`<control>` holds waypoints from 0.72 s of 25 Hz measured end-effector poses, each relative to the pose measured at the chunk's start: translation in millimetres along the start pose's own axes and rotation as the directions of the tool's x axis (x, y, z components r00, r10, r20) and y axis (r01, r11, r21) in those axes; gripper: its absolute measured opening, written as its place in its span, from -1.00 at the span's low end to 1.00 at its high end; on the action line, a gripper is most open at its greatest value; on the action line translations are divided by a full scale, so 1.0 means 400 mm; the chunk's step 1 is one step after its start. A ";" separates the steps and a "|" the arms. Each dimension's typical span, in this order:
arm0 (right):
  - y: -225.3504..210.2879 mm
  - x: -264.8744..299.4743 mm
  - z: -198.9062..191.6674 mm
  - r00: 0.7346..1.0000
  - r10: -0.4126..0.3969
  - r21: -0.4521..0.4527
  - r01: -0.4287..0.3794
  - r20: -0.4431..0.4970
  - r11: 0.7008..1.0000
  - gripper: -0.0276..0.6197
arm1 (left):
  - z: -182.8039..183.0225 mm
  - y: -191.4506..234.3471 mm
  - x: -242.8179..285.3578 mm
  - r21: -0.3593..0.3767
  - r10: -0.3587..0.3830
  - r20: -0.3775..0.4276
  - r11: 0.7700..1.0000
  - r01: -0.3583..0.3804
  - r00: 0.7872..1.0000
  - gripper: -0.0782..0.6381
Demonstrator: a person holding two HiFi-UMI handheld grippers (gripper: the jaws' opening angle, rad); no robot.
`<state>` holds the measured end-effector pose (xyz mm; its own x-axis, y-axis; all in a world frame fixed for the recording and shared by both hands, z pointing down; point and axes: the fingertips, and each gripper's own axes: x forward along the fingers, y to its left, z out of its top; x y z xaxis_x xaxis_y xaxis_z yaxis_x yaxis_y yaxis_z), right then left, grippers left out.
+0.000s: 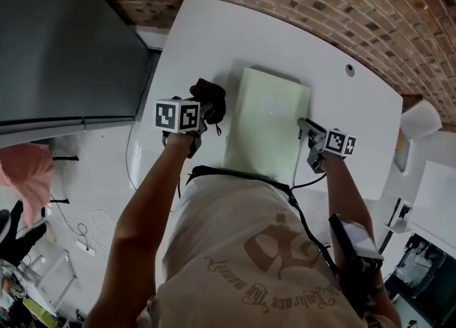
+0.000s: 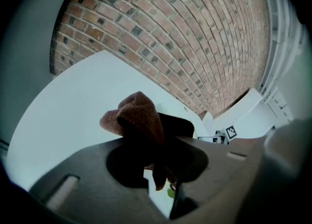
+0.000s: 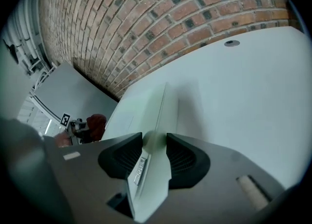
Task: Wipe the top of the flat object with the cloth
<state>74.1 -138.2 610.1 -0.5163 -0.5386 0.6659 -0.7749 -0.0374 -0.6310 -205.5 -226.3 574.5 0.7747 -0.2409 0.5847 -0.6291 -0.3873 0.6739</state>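
In left gripper (image 2: 162, 162) — brown cloth (image 2: 138, 118).

Head view: the shirt (image 1: 242, 248) hides the board's (image 1: 267, 120) near edge, and the left gripper's (image 1: 206, 118) cube covers part of the cloth (image 1: 210, 97). Left gripper view: the cloth's lower end is lost in shadow, and a green speck (image 2: 171, 192) below it is too small to tell. Right gripper view: the board's near end is blurred and cut off.
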 end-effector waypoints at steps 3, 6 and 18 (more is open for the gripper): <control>0.004 0.000 0.002 1.000 -0.015 0.021 0.015 0.013 1.000 -0.40 | 0.060 0.008 0.040 0.016 -0.010 -0.005 1.000 0.010 1.000 -0.54; 0.007 0.002 0.005 0.999 -0.017 0.044 0.015 0.033 0.999 -0.40 | 0.118 0.011 0.085 0.036 -0.013 -0.005 0.999 0.013 1.000 -0.54; -0.001 -0.004 -0.001 0.996 -0.061 0.060 0.057 0.068 0.997 -0.41 | 0.235 0.020 0.247 0.036 0.021 0.032 0.999 -0.022 0.999 -0.54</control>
<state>75.0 -137.1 609.4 -0.4424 -0.5910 0.6746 -0.7796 -0.1184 -0.6150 -127.9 -336.8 595.4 0.7631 -0.2775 0.5836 -0.6432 -0.4141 0.6441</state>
